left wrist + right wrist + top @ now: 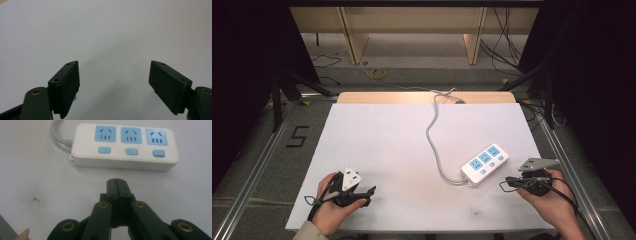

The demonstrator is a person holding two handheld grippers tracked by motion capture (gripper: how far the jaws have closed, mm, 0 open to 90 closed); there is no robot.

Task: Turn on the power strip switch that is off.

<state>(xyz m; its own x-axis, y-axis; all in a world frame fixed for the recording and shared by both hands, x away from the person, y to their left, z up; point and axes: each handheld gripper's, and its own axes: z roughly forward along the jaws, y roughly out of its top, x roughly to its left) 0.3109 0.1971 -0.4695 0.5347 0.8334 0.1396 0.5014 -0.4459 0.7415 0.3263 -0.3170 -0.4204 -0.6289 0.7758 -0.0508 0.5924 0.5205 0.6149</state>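
Observation:
A white power strip [485, 164] with three blue sockets and three blue buttons lies at the right of the white table sheet [387, 145]. Its grey cable [435, 140] runs back to the far edge. In the right gripper view the power strip [125, 146] lies just beyond my right gripper [116, 181], whose jaws are pressed together with nothing between them. From above, the right gripper [503, 184] sits a little right of the strip, held in a hand. My left gripper [371, 192] rests at the near left, and in its own view the left gripper [114, 77] stands wide open over bare sheet.
A small dark mark [35, 199] stains the sheet near the right gripper. A wooden table edge [382, 97] shows beyond the sheet. Metal frame rails [262, 155] flank the table, and loose cables [507, 40] lie on the floor behind it.

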